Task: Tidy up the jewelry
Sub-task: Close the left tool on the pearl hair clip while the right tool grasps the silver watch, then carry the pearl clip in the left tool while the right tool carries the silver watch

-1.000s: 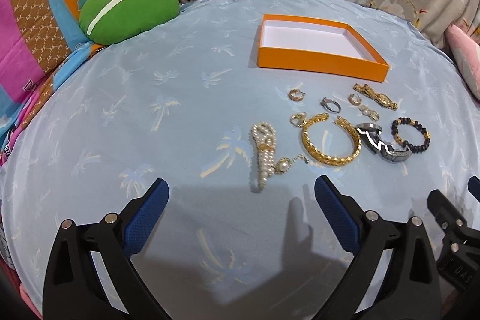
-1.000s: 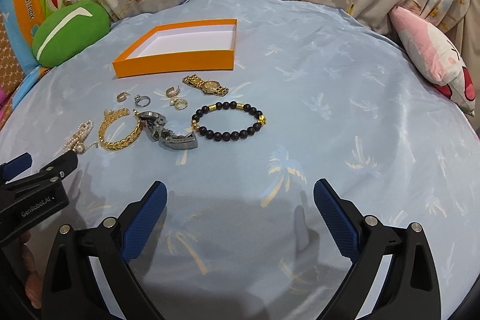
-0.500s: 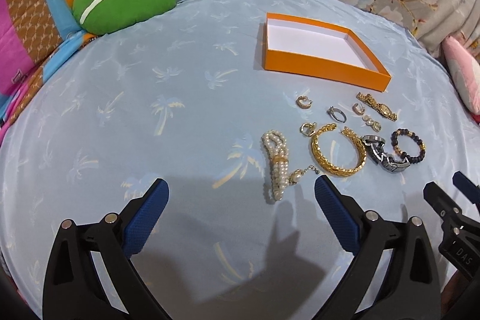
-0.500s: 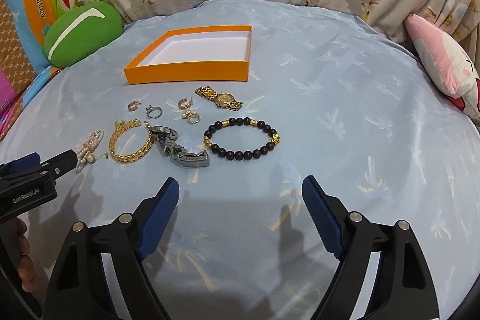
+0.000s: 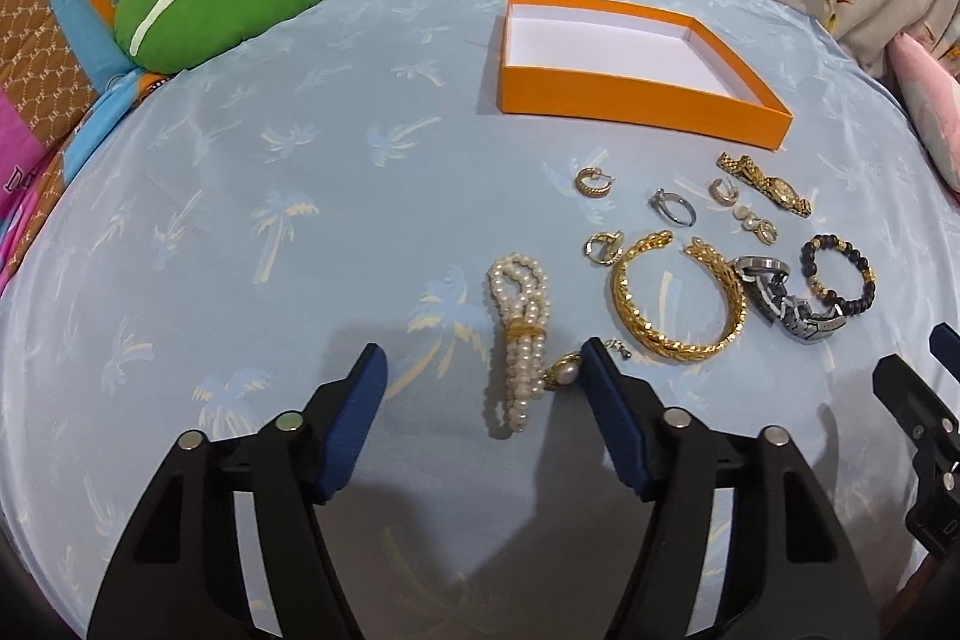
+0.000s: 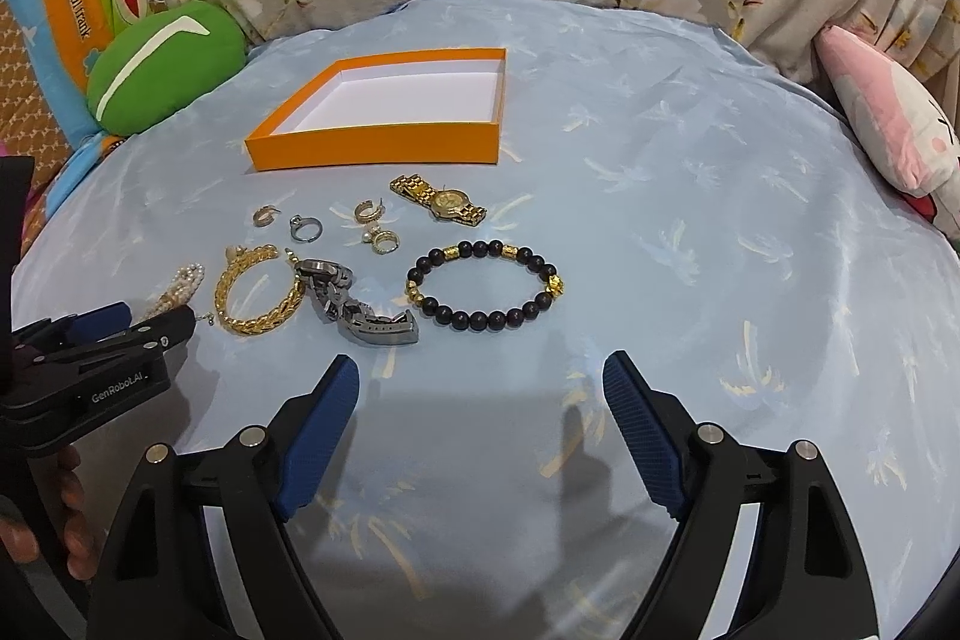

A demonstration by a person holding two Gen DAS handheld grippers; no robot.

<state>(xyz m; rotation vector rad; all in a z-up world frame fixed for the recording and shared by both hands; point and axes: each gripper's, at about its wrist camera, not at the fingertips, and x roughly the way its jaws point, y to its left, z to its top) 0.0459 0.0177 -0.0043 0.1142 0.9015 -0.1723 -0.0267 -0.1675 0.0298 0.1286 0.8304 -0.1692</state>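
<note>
The left claw [image 5: 480, 388] gapes wide, holding nothing; the pearl bracelet [image 5: 519, 343] lies between its blue ribbed tips, long axis pointing away toward the orange box [image 5: 636, 97]. The right claw [image 6: 480, 388] is likewise wide and unladen, just short of the round black bead bracelet [image 6: 486, 283]. Both bracelets rest on the glossy blue bedspread [image 5: 252, 244].
</note>
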